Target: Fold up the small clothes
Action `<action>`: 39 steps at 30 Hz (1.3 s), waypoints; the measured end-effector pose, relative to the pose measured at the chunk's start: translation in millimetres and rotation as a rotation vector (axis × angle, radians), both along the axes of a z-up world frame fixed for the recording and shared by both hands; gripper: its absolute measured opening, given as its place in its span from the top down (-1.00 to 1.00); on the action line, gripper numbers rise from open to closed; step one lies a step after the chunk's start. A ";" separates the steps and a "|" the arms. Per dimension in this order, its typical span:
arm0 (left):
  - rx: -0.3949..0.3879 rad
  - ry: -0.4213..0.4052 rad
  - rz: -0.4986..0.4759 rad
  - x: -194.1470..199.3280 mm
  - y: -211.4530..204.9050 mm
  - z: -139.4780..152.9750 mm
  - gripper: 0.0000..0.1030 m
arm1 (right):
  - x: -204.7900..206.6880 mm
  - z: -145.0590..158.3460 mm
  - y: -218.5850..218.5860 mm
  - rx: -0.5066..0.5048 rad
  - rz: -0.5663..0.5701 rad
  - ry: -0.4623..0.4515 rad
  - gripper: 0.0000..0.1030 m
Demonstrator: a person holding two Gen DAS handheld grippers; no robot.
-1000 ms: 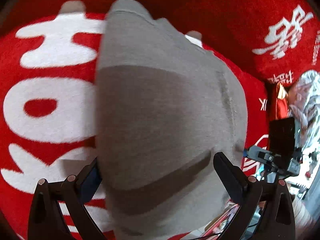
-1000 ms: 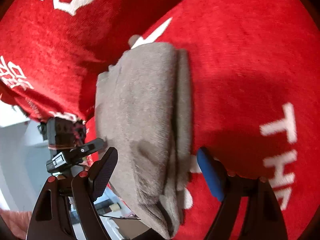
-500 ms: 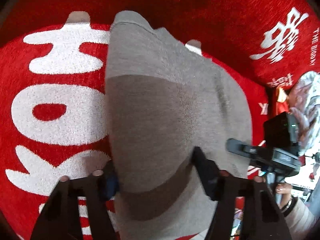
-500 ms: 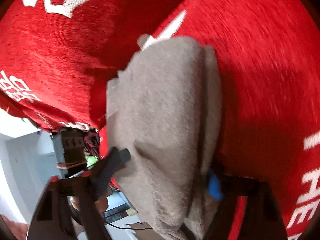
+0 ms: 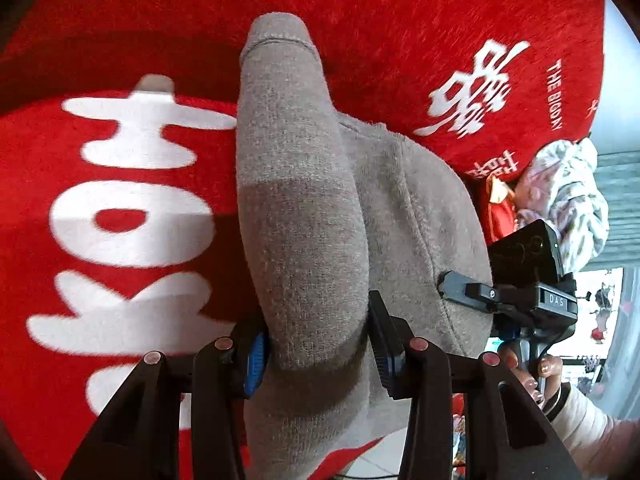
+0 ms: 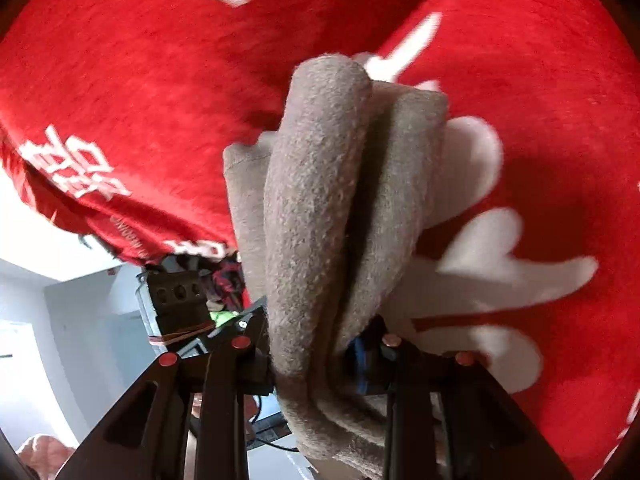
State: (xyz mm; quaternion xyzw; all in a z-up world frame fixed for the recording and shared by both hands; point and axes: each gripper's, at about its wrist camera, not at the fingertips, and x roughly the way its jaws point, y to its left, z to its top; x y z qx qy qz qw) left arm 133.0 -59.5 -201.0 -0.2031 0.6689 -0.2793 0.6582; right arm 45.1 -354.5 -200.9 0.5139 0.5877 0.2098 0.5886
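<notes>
Across the whole field lies a red cloth [image 5: 400,20] with white lettering, serving as the work surface. On it, and partly off it, sits the task's thing: a grey garment [image 5: 304,216], bunched into thick folds and lifted at its near edge, its far end drooping back to the cloth.

My left gripper [image 5: 318,344] has a fat roll of the garment between its pads, jaws closing at a middling width, fabric bulging out above them. My right gripper [image 6: 310,354] has a thinner stack of layers between narrower jaws, also closing; I count at least three folds [image 6: 400,184] stacked there.

Judgement on the step: this is the pinch-and-lift before a fold. To do it well I should let both grips finish seating, hold the two ends level and draw them gently apart so the edge goes taut, then carry it over in one sweep. Loose layers on the right could slip free.

Pose: the left gripper pitches steeply down at the cloth; the right points shallower. A person's hand [image 5: 536,372] holds the right tool, seen at the right of the left view.
</notes>
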 end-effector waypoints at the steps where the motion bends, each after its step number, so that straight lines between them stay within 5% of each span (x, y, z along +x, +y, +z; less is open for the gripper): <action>1: -0.007 0.000 0.011 -2.2 10.2 5.1 0.12 | -0.5 6.9 7.0 0.009 0.004 -0.009 0.41; 9: 0.053 -0.019 0.058 -30.6 101.2 30.9 0.12 | -6.8 18.0 82.5 0.073 0.078 -0.018 0.41; 16: 0.179 0.013 0.082 -52.2 166.6 -5.5 0.12 | -14.7 -15.3 150.3 0.074 0.140 0.039 0.41; 20: 0.270 0.046 0.135 -62.8 193.1 -28.2 0.11 | -17.0 -41.5 157.2 -0.043 0.151 0.116 0.41; 23: 0.249 0.050 0.180 -69.9 210.6 -26.0 0.10 | -18.2 -43.3 137.1 -0.138 0.111 0.138 0.37; 27: 0.353 0.009 0.202 -76.7 223.7 -16.5 -0.07 | -22.9 -29.5 122.7 -0.478 0.223 0.110 0.38; 31: 0.413 -0.051 0.205 -81.3 216.0 4.4 -0.07 | -28.4 -6.2 120.8 -0.614 0.259 0.063 0.44; 39: 0.329 -0.118 0.123 -94.2 171.6 31.5 -0.07 | -41.5 40.1 152.4 -0.575 0.260 -0.038 0.77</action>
